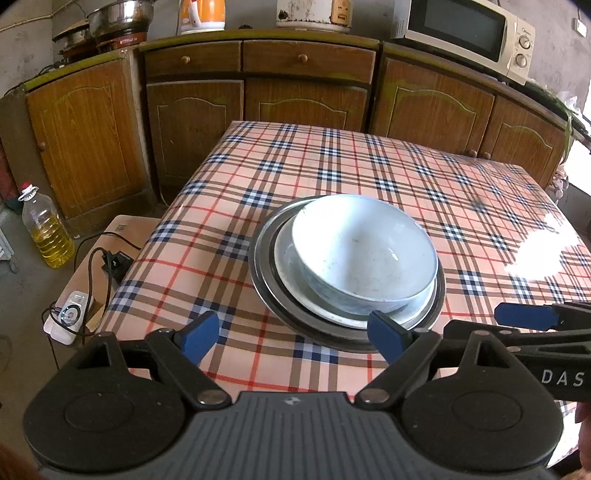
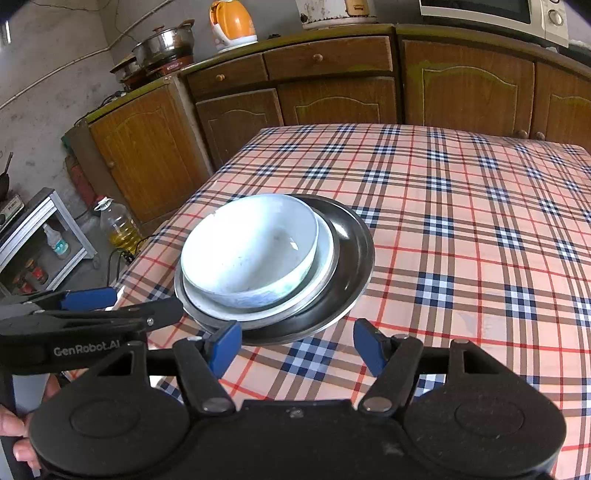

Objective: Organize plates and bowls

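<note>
A white bowl (image 1: 364, 249) (image 2: 251, 247) rests in a pale plate (image 1: 291, 280) (image 2: 327, 254), which lies in a wide steel plate (image 1: 264, 273) (image 2: 354, 258) on the plaid-covered table (image 1: 369, 166) (image 2: 461, 221). My left gripper (image 1: 295, 338) hangs open just in front of the stack, nothing between its blue pads. My right gripper (image 2: 297, 343) is open too, a little short of the steel plate's near rim, and empty. Each gripper shows at the edge of the other's view: the right gripper's fingers (image 1: 528, 316) on the right, the left gripper's fingers (image 2: 88, 299) on the left.
Wooden cabinets (image 1: 306, 99) (image 2: 332, 99) line the wall behind the table, with pots, an orange kettle (image 1: 201, 14) and a microwave (image 1: 465, 31) on top. An oil bottle (image 1: 46, 229) (image 2: 118, 221) stands on the floor to the left, by a low box with cables (image 1: 107, 258).
</note>
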Demonstrator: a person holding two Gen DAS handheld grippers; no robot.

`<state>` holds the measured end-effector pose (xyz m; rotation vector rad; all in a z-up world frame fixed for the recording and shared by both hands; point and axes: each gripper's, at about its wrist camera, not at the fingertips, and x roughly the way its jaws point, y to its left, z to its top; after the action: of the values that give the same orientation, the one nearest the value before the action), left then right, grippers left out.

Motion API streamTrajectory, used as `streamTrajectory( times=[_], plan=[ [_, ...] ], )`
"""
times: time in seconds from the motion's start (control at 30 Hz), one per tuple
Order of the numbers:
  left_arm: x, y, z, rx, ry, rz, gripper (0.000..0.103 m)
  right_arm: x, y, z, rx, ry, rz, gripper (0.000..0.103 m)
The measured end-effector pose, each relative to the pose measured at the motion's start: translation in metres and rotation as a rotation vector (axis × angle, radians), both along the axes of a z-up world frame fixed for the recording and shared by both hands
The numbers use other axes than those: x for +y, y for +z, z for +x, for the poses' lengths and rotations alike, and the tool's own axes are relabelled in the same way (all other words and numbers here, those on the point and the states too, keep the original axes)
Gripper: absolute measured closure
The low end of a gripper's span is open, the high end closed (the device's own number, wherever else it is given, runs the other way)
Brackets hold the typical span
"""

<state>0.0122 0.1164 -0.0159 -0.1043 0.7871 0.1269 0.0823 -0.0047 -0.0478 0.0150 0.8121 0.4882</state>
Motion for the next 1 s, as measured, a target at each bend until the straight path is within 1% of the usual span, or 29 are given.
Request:
streamTrajectory(
  times=[0.63,0.83,1.0],
  plan=[
    [0.001,0.002,0.003,-0.013,-0.014,-0.001,0.013,0.005,-0.001,0.001,0.002,-0.009,0.002,0.023],
    [0.001,0.007,0.001,-0.040,-0.022,0.008,0.014,0.005,0.004,0.000,-0.008,-0.018,0.015,0.023],
    [0.002,0.013,-0.003,-0.085,-0.032,0.015,0.014,0.004,0.008,-0.002,-0.024,-0.026,0.027,0.023]
  ],
)
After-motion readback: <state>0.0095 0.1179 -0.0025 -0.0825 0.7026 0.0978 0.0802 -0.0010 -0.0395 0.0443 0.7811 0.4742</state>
